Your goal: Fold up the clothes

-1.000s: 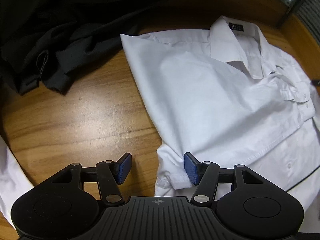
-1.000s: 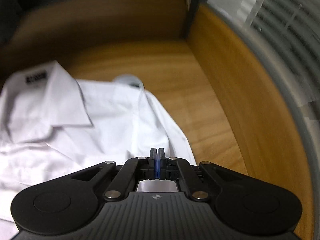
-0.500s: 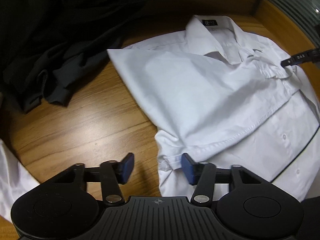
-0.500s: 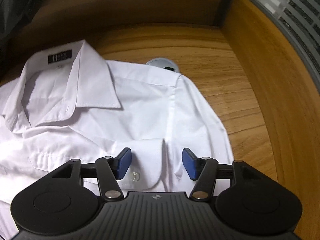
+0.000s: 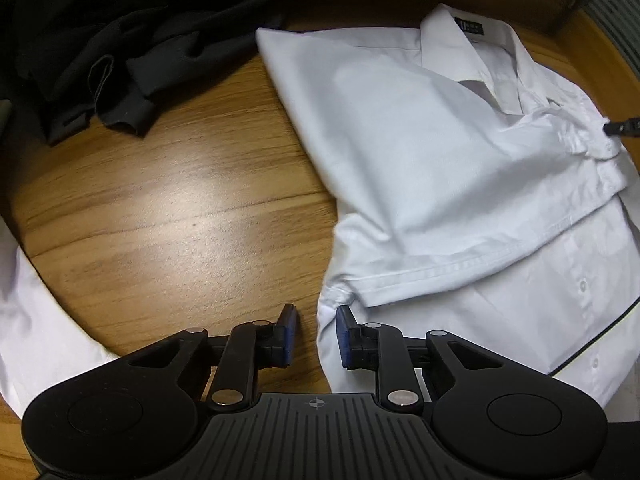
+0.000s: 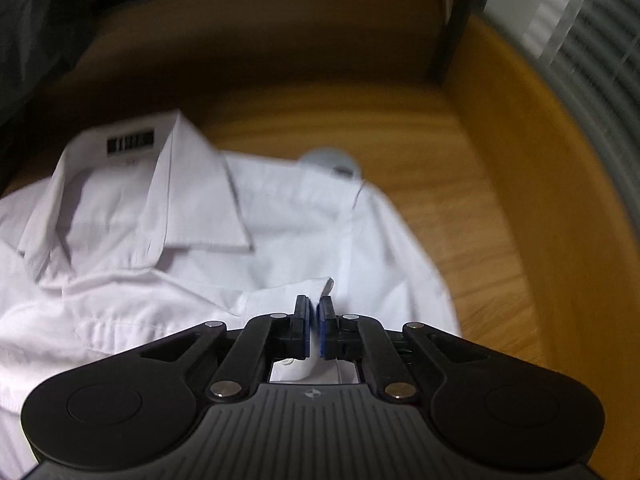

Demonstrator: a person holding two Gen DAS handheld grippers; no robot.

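Wooden surface point(image 5: 168, 216) — dark clothes point(image 5: 104, 40) behind; our left tongs point(image 5: 314, 334) closing around the white shirt point(image 5: 420, 160) edge, right tongs point(image 6: 314, 328) pinch its cuff point(image 6: 292, 292).

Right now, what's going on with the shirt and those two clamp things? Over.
Left hand-held gripper just closing around white shirt edge, pads not yet pressing. Right hand-held gripper shut on cuff. Black garment lies clear on table.

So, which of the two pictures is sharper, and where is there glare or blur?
Left wrist view: sharp, with a pale glare patch on the wooden table; the black garment is lost in shadow. Right wrist view: blurred; the white shirt and its collar label are smeared, only the right gripper is crisp. Both bend edges, fisheye.
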